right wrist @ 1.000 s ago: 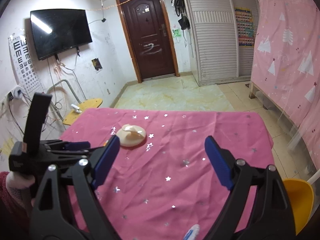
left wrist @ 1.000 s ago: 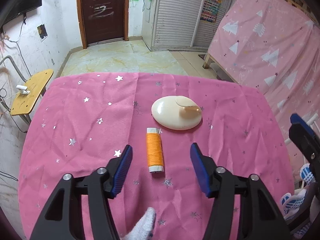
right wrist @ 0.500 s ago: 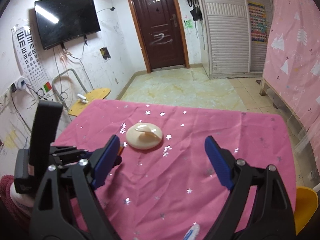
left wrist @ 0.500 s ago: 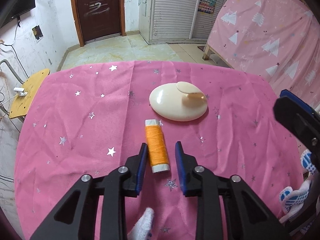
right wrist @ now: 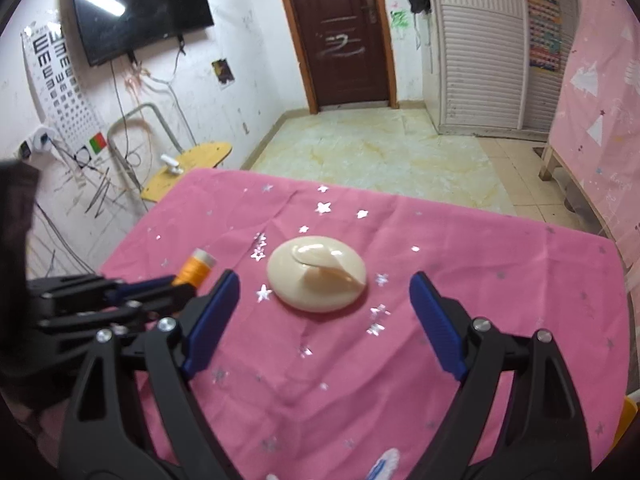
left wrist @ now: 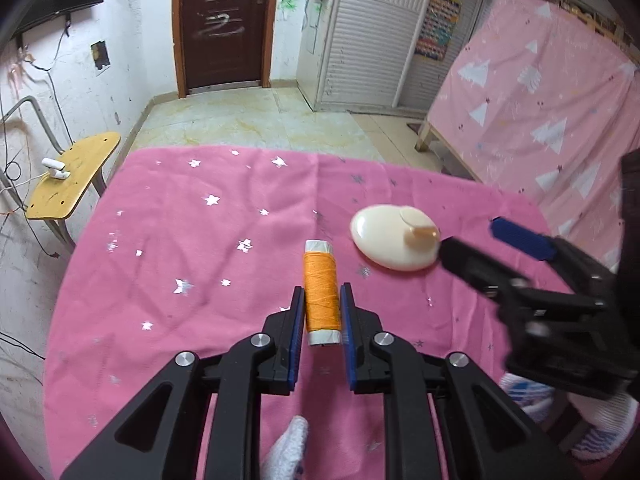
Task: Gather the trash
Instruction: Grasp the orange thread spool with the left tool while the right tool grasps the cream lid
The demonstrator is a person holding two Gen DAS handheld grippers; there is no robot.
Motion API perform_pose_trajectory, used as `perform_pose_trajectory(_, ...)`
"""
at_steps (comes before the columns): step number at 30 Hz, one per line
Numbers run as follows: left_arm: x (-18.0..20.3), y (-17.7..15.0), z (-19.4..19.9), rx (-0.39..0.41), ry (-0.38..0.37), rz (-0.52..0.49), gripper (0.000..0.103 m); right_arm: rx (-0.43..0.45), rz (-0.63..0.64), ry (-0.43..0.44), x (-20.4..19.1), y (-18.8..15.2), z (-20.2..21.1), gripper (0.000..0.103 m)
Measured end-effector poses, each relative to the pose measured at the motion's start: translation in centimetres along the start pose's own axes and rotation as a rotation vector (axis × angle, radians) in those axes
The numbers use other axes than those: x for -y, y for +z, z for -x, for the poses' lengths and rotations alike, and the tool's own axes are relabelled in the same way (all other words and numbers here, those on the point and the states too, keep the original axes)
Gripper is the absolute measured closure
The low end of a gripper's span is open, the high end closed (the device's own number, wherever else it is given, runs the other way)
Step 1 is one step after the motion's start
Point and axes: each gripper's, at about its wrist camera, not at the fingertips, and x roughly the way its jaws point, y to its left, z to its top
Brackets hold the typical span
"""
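An orange thread spool (left wrist: 321,296) with white ends lies on the pink starred tablecloth (left wrist: 168,248). My left gripper (left wrist: 322,304) is shut on the spool, blue pads pressing its two sides. In the right wrist view the spool (right wrist: 196,269) pokes out past the left gripper's black fingers (right wrist: 132,292). A cream oval dish-like object (right wrist: 318,278) rests at the table's middle. My right gripper (right wrist: 324,300) stands open just in front of it, touching nothing. That cream object (left wrist: 394,242) shows right of the spool in the left wrist view, with the right gripper (left wrist: 492,244) beside it.
A yellow wooden chair seat (left wrist: 70,178) with a small white item stands left of the table. A pink tree-print cloth (left wrist: 540,112) drapes furniture at right. Tiled floor (right wrist: 368,152) leads to a brown door. A gloved hand (left wrist: 286,448) shows below the left gripper.
My left gripper's jaws closed from wide apart onto the orange spool. The right gripper came forward and down toward the cream object, jaws staying wide.
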Motion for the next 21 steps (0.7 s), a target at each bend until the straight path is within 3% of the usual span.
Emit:
perform_pose_trajectory(12,-2.4,-0.5,1.7,0.022,-0.020,0.042,0.094,-0.135,0.082,-0.038,-1.6,1.6,-5.5,0.020)
perform_pose_trajectory(21,-2.8,-0.5,1.3,0.012,-0.034,0.055,0.094,-0.181,0.098,-0.069,-1.8,1.7,-6.9,0.016)
